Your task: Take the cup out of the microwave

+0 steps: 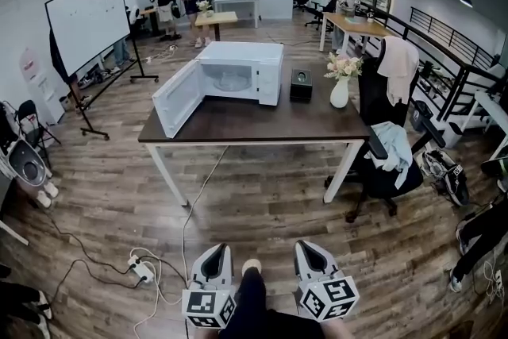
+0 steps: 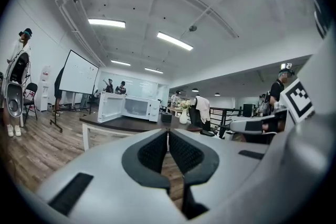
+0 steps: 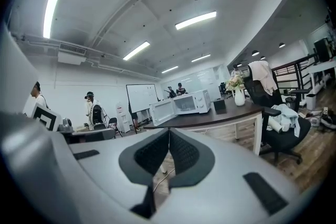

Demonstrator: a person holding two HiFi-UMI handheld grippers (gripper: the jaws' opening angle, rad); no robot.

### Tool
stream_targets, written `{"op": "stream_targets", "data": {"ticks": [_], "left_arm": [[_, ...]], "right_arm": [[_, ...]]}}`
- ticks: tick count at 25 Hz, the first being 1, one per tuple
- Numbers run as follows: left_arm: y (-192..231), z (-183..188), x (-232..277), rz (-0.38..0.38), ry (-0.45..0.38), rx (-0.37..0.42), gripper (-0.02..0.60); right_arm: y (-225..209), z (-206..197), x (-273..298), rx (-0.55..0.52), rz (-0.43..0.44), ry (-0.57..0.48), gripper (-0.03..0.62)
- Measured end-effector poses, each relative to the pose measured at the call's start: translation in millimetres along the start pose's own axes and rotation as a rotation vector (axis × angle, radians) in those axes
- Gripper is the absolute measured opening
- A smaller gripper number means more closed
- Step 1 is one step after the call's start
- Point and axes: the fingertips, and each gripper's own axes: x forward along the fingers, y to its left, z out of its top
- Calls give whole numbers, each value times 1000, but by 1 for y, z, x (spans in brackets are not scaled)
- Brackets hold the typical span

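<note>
Both sets of jaws pressed together, empty: left gripper (image 1: 216, 252) and right gripper (image 1: 311, 247) near, open-doored microwave (image 1: 242, 67) far off on the table (image 1: 262, 123).

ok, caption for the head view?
Left gripper and right gripper, both shut, face a dark table bearing a white microwave, door open.

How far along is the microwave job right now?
Done: the microwave on the table has its door open. In hand: nothing; left gripper and right gripper are both shut, empty, well short of the table. Left: walk up, reach in, bring the cup out; no cup is discernible from here.
</note>
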Motion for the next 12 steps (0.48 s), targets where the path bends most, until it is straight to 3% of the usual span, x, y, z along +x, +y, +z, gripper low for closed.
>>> {"op": "stream_targets", "data": {"ticks": [12], "left_arm": [[29,10,65,5,2,-11,11]], "right_arm": [[-23,14,68,0,6,17,-6]]}}
